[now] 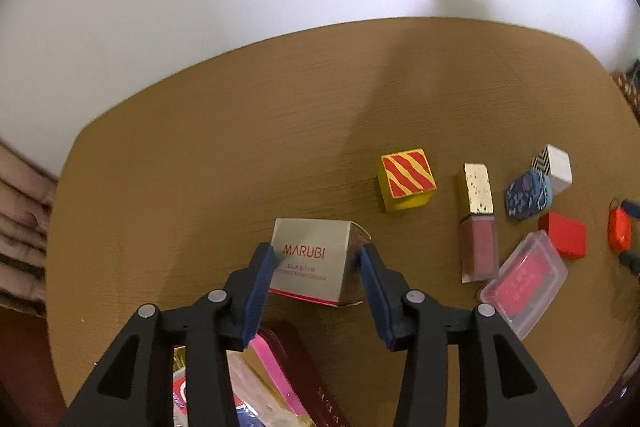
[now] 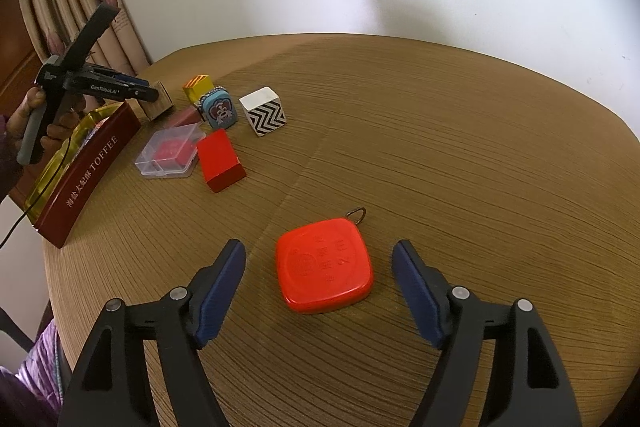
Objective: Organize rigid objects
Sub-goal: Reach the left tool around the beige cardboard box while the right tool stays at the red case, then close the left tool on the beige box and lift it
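The left gripper (image 1: pixel 318 253) clamps the silver Marubi cream box (image 1: pixel 310 261) on the worktop (image 1: pixel 200 167). The right gripper (image 2: pixel 320 259) hangs released, straddling the orange-red keychain case (image 2: pixel 325 266) lying flat.

1. My left gripper (image 1: pixel 318 255) covers the lower side edges of the MARUBI box (image 1: pixel 310 261); whether the pads touch it, I cannot tell.
2. Toffee tin (image 1: pixel 320 383) contents mostly hidden behind my fingers.
3. Red tag (image 1: pixel 619 229) cut off at the frame's right edge, blurred.
4. Embossed characters on the red tag (image 2: pixel 325 261): unreadable.
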Action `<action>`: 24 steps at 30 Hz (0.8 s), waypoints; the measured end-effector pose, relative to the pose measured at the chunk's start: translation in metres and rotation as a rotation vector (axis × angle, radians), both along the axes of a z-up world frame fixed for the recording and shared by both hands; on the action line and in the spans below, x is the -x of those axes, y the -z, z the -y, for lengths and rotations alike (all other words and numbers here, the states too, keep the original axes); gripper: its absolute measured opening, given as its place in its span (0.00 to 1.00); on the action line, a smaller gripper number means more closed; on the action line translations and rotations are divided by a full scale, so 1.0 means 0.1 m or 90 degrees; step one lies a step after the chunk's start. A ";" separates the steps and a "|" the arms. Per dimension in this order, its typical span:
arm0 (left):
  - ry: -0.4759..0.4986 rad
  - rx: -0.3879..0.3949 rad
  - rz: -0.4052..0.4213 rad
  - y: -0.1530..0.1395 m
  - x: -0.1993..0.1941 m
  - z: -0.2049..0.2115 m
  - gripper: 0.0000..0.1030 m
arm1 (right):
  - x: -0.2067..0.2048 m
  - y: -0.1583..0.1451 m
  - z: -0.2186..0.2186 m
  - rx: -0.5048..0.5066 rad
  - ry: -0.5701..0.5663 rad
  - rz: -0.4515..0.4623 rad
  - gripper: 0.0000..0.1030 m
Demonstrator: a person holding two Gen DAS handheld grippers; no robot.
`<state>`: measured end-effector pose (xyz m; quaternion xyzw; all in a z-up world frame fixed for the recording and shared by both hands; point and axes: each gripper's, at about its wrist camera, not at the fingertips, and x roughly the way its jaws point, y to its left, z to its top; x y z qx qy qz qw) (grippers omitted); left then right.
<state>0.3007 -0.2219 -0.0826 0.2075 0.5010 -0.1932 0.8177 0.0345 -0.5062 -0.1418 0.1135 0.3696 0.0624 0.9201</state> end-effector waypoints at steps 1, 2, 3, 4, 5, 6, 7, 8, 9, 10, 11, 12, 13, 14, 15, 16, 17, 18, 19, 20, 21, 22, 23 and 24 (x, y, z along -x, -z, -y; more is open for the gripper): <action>-0.005 0.009 -0.008 0.00 -0.02 -0.02 0.47 | 0.00 0.00 0.00 0.001 0.000 0.000 0.72; -0.006 0.014 -0.015 -0.01 -0.03 -0.03 0.48 | 0.00 0.00 0.00 0.001 0.000 -0.001 0.73; -0.005 0.020 -0.022 0.00 -0.04 -0.03 0.48 | 0.00 0.00 -0.01 0.001 -0.001 -0.001 0.73; -0.004 0.024 -0.026 -0.02 -0.08 -0.12 0.49 | 0.00 0.00 -0.01 0.001 -0.001 -0.002 0.73; -0.003 0.026 -0.031 -0.02 -0.13 -0.18 0.52 | 0.00 0.00 -0.01 0.001 0.000 -0.002 0.74; -0.002 0.027 -0.043 0.00 -0.14 -0.17 0.53 | 0.00 -0.01 -0.01 0.002 0.000 -0.001 0.74; 0.000 0.028 -0.048 0.02 -0.16 -0.17 0.55 | 0.01 -0.01 -0.01 0.002 0.000 -0.001 0.74; 0.002 0.026 -0.042 0.02 -0.16 -0.16 0.55 | 0.01 -0.01 -0.01 0.001 0.000 -0.001 0.74; 0.004 0.025 -0.038 0.03 -0.16 -0.16 0.55 | 0.01 -0.01 -0.01 0.002 0.000 -0.001 0.74; 0.004 0.025 -0.037 0.04 -0.16 -0.18 0.55 | 0.01 -0.01 -0.01 0.002 0.000 -0.001 0.74; 0.003 0.025 -0.038 0.05 -0.20 -0.15 0.56 | 0.01 -0.01 -0.01 0.002 0.000 -0.001 0.74; 0.000 0.026 -0.041 0.05 -0.21 -0.16 0.56 | 0.01 -0.01 -0.01 0.001 0.000 -0.001 0.75; -0.001 0.024 -0.043 0.06 -0.13 -0.11 0.58 | 0.01 -0.01 -0.01 0.001 0.000 -0.001 0.75; -0.001 0.016 -0.050 0.09 -0.10 -0.08 0.60 | 0.02 -0.01 -0.01 0.001 0.000 0.000 0.75; -0.002 0.012 -0.057 0.15 -0.08 -0.07 0.60 | 0.01 -0.01 -0.01 0.001 -0.001 -0.001 0.75; -0.002 0.015 -0.056 0.14 -0.09 -0.07 0.60 | 0.01 -0.01 -0.01 0.001 0.000 -0.001 0.76; -0.004 0.020 -0.058 0.16 -0.12 -0.14 0.60 | 0.01 -0.01 -0.01 0.002 0.000 0.000 0.76; -0.008 0.022 -0.062 0.19 -0.17 -0.12 0.60 | 0.01 -0.01 -0.01 0.001 -0.001 -0.001 0.76; -0.013 0.027 -0.064 0.19 -0.19 -0.11 0.60 | 0.01 -0.01 -0.01 0.001 0.000 -0.001 0.76; -0.015 0.029 -0.067 0.20 -0.21 -0.11 0.60 | 0.01 -0.01 -0.01 0.001 0.000 -0.001 0.76; -0.014 0.028 -0.067 0.21 -0.21 -0.11 0.59 | 0.01 -0.01 -0.01 0.001 0.000 -0.001 0.76; -0.011 0.026 -0.066 0.20 -0.21 -0.11 0.59 | 0.01 -0.01 -0.01 0.001 0.000 -0.001 0.76; -0.009 0.026 -0.064 0.20 -0.21 -0.11 0.58 | 0.01 -0.01 0.00 0.001 0.000 -0.001 0.76; -0.008 0.025 -0.060 0.20 -0.20 -0.08 0.58 | 0.01 -0.01 -0.01 0.001 0.000 -0.001 0.76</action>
